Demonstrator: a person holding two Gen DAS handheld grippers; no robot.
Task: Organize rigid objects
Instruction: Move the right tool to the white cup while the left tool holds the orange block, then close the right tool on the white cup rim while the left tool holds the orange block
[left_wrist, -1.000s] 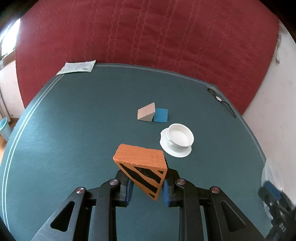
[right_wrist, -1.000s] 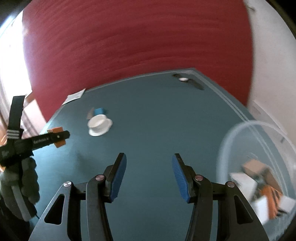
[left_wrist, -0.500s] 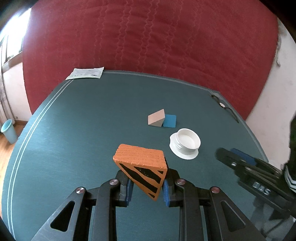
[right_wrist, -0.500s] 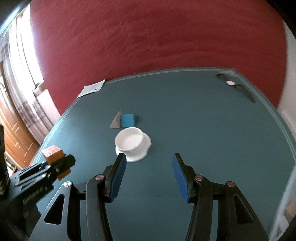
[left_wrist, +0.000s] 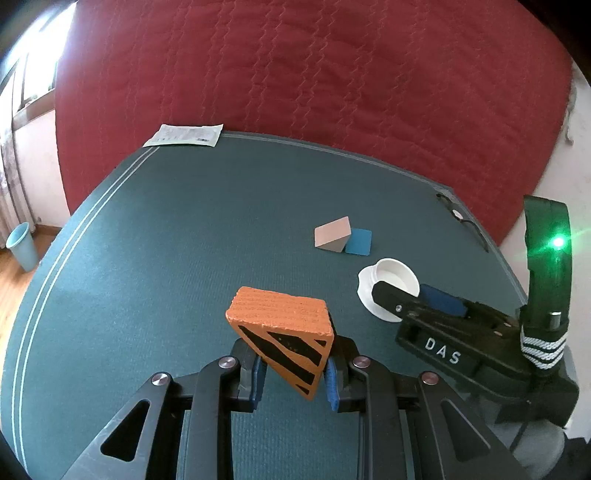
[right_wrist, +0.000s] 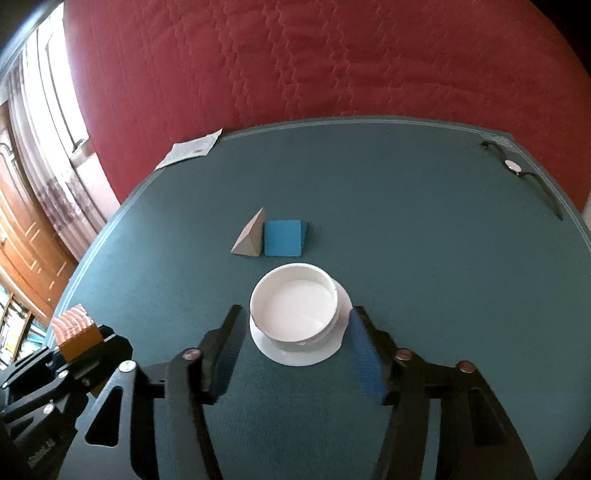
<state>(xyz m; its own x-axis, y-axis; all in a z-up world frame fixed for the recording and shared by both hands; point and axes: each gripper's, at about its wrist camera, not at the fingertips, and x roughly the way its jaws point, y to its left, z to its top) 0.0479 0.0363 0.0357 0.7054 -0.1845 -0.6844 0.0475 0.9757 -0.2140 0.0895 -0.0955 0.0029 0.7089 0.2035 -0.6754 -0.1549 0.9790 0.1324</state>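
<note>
Left wrist view: the left gripper (left_wrist: 291, 373) has its fingers clamped on an orange wedge block with black stripes (left_wrist: 282, 325), bottom centre of frame, above the green table (left_wrist: 166, 240). A beige triangular block (left_wrist: 331, 239) and flat blue square block (left_wrist: 358, 242) touch, right of centre.

Right wrist view: the right gripper (right_wrist: 293, 350) has its fingers spread wide either side of a white round plastic container (right_wrist: 295, 314), centre frame, not touching it.

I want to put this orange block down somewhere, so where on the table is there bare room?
Bare felt runs left of the beige wedge, from the paper sheet to the near edge. The far strip toward the glasses is free too. It is crowded around the white dish, blue block and right hand-held gripper.
</note>
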